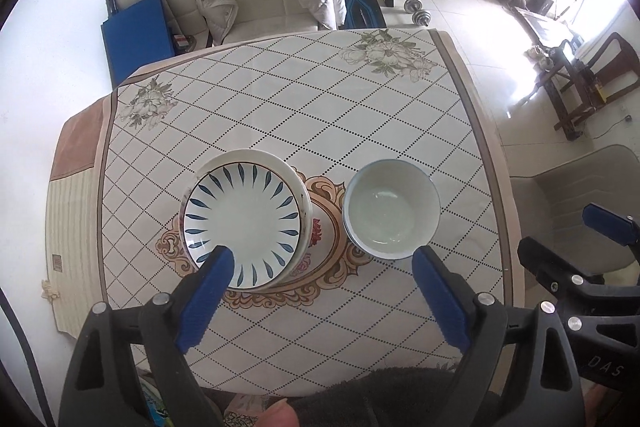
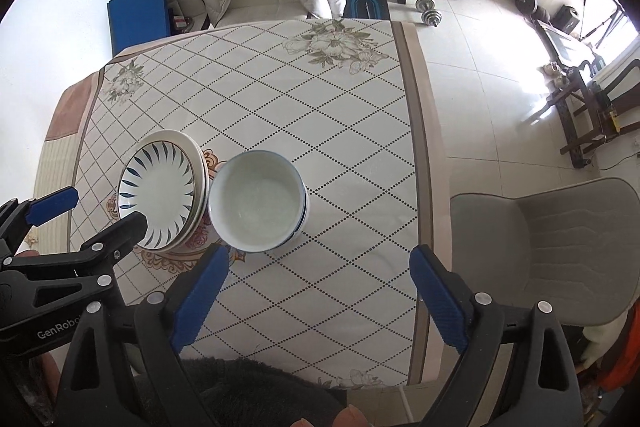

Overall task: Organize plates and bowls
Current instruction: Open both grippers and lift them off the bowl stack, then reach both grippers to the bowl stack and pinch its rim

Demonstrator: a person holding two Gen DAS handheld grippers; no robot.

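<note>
Plates (image 1: 244, 223) and bowls (image 1: 390, 213) sit beyond both open tongs (image 1: 322, 261).

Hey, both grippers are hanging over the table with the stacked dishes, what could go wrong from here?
1. The blue-leaf patterned white plate sits off-centre on the plates beneath; nudging its edge could slide it off the stack.
2. The white blue-rimmed bowl stack stands very near the plates, so gripping either rim may knock the other.
3. The left gripper and right gripper, jaws open, hover close together and could collide.
</note>
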